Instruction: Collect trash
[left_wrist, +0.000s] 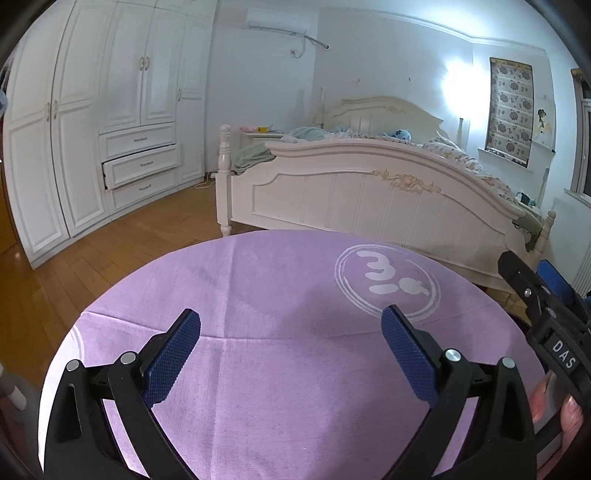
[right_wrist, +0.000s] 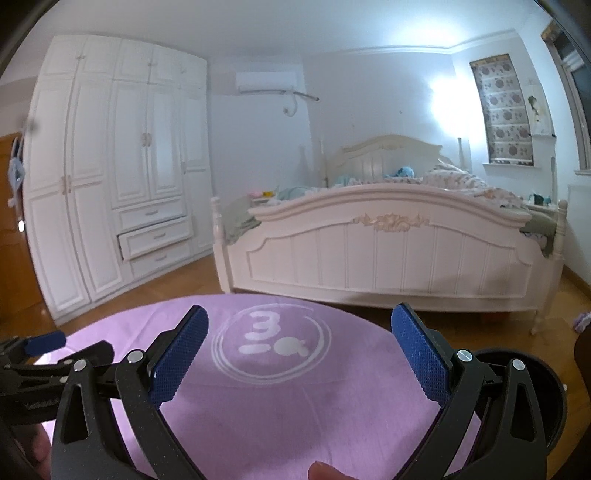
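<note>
My left gripper (left_wrist: 291, 325) is open and empty above a round table covered with a purple cloth (left_wrist: 258, 369) that bears a white circular logo (left_wrist: 388, 284). My right gripper (right_wrist: 299, 328) is also open and empty above the same cloth (right_wrist: 295, 406). The right gripper's body shows at the right edge of the left wrist view (left_wrist: 546, 325). The left gripper's blue fingertip shows at the left edge of the right wrist view (right_wrist: 44, 341). A round dark bin (right_wrist: 532, 391) sits at the table's right side. No trash shows on the cloth.
A cream bed (left_wrist: 369, 195) with rumpled bedding stands beyond the table. A white wardrobe (left_wrist: 92, 129) with one drawer pulled out lines the left wall. Wooden floor (left_wrist: 74, 266) lies between them. A small purple item (right_wrist: 581, 319) lies on the floor at far right.
</note>
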